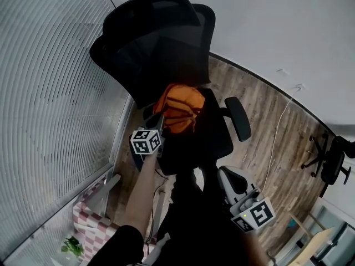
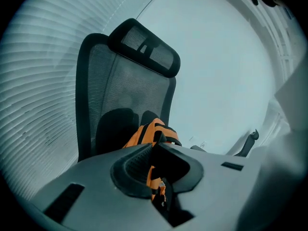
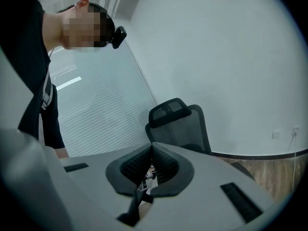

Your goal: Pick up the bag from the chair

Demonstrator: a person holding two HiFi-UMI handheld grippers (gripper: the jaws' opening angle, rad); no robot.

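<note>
Strap gripped, bag not yet lifted

The orange bag sat on the seat of the black mesh office chair, against its backrest. The left gripper had its jaws closed on the bag's orange-and-black strap. The right gripper hung well apart, jaws together and empty. The grasp looked made, so the next move was likely a steady upward lift clear of the armrests.

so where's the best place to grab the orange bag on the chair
Its strap on the near side, coming from the seat's open front: the orange bag slumps against the chair backrest, with an armrest beside it. The left gripper looks shut on a strap there.
</note>
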